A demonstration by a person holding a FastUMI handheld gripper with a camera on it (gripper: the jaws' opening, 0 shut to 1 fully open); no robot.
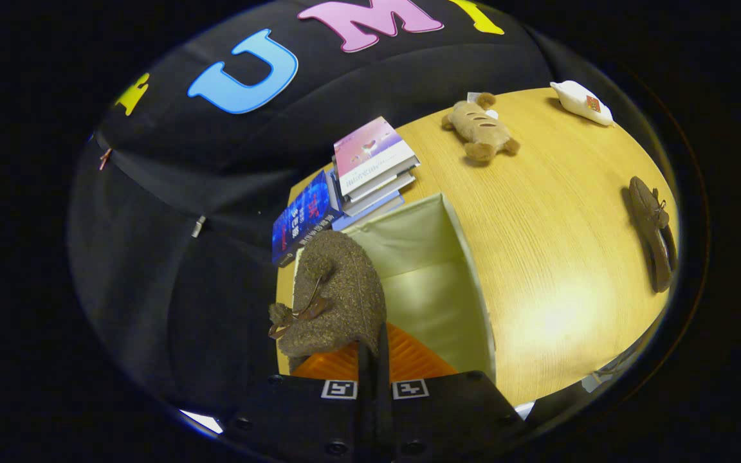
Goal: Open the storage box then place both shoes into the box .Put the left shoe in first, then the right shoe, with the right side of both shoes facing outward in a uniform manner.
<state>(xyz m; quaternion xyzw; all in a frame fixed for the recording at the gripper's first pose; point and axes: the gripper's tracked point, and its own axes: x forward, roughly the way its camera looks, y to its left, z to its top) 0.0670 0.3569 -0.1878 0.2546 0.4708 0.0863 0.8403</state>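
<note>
Shoe point(338, 289) hangs pinched by its edge in my closed gripper point(374, 360), toe pointing away over the open storage box point(473, 270) just ahead, so I judge lowering comes next.

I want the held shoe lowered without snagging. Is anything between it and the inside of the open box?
Nothing visible is. The gripper is shut on the brown shoe, which hangs at the box's opening. The pale interior beyond it looks bare; the books lie outside, past the box.
</note>
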